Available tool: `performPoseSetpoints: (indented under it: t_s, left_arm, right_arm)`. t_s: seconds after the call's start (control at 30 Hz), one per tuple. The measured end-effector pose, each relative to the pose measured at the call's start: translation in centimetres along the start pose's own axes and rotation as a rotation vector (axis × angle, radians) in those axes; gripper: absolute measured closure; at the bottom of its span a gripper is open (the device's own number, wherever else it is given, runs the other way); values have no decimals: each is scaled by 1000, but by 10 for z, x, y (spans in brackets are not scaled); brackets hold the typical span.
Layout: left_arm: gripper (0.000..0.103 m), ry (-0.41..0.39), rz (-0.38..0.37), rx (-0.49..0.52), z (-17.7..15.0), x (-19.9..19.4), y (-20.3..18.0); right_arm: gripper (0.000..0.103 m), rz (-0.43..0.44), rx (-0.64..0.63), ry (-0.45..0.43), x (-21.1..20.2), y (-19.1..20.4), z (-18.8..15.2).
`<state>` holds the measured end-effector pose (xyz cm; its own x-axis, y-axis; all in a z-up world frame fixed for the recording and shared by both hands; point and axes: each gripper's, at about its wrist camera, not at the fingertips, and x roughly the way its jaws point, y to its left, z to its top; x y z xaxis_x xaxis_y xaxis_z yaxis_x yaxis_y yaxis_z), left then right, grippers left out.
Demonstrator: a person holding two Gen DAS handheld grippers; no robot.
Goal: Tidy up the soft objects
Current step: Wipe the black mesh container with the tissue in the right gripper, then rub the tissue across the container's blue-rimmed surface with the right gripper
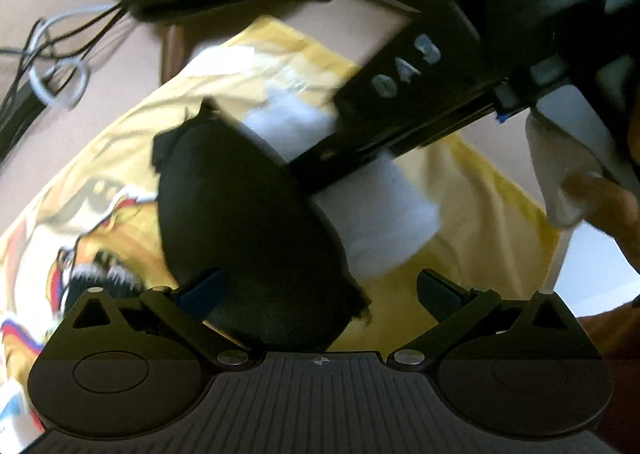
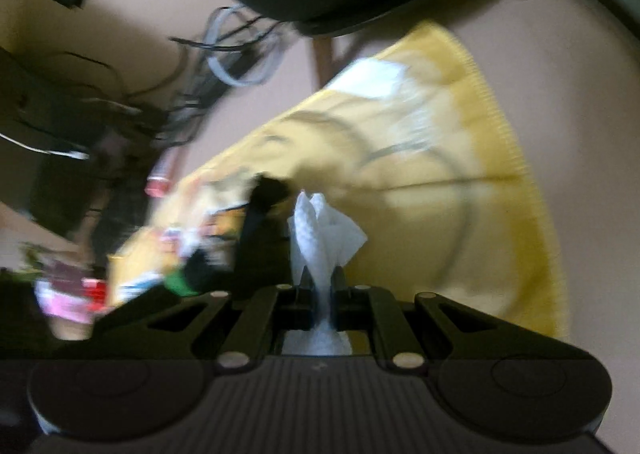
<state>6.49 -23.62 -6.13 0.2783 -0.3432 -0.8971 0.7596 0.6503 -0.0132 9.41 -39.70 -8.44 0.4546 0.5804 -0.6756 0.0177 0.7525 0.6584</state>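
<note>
Beige tabletop (image 2: 580,102) carries a yellow printed cloth (image 2: 460,214). Right tongs (image 2: 322,282) are clenched on a white tissue (image 2: 320,230) — it fans up toward 12 o'clock. Left tongs (image 1: 320,294) are spread wide over a black pouch (image 1: 240,214) lying on the cloth beside white fabric (image 1: 384,222).

White tissue (image 2: 320,238), black pouch (image 1: 248,222), yellow printed cloth (image 2: 460,182).

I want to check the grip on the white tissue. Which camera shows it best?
The right wrist view: the white tissue sits pinched between the right gripper fingers, sharp and centred. The left wrist view shows only a blurred white bit at the edge.
</note>
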Motion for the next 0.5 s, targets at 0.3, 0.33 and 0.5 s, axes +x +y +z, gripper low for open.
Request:
performPoseSetpoints:
  t_s: [0.3, 0.33, 0.5]
  left_arm:
    - [0, -203, -142, 62, 13, -24, -10]
    - [0, -178, -121, 65, 9, -22, -9]
    - [0, -25, -67, -50, -30, -21, 13]
  right_arm:
    - [91, 82, -68, -67, -46, 36, 22]
    - [92, 88, -62, -51, -42, 37, 24]
    - [92, 91, -65, 48, -2, 46, 17]
